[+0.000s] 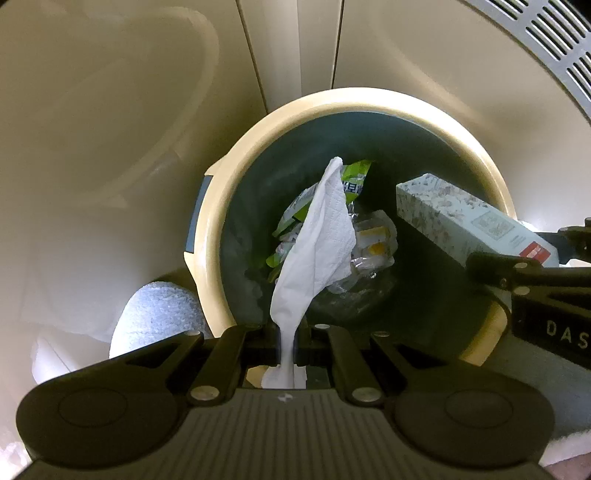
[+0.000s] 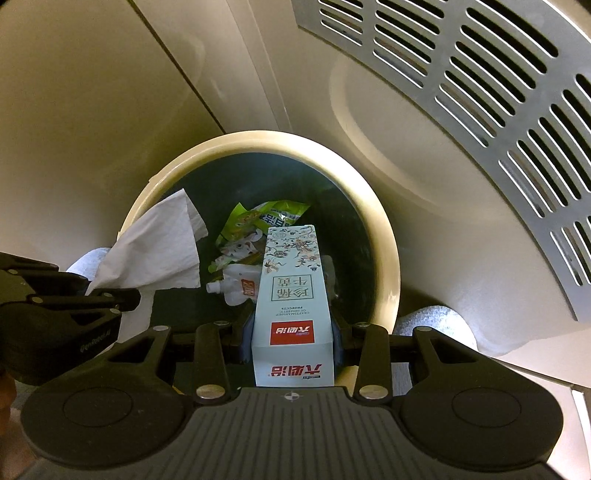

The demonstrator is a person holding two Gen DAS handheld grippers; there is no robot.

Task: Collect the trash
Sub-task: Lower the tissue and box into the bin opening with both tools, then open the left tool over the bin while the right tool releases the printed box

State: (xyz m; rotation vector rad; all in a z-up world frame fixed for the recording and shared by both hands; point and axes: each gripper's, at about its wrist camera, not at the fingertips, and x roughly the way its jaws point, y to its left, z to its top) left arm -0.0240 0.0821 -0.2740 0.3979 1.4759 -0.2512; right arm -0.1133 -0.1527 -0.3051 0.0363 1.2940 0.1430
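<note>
A round bin with a cream rim [image 1: 258,122] [image 2: 388,236] and a dark inside stands on the floor below both grippers. In it lie green wrappers [image 1: 354,177] [image 2: 266,218] and a clear spouted pouch [image 2: 236,288]. My left gripper [image 1: 287,332] [image 2: 122,295] is shut on a white paper tissue [image 1: 321,243] [image 2: 159,251] that hangs over the bin's mouth. My right gripper [image 2: 293,332] [image 1: 517,273] is shut on a pale blue carton [image 2: 291,295] [image 1: 461,218] with a flower print and a red label. The carton's far end reaches over the bin.
Cream cabinet panels [image 1: 295,44] rise behind the bin. A perforated metal grille [image 2: 480,110] [image 1: 554,33] curves past at the right. White foam-like bundles [image 1: 159,317] [image 2: 436,321] lie on the floor beside the bin.
</note>
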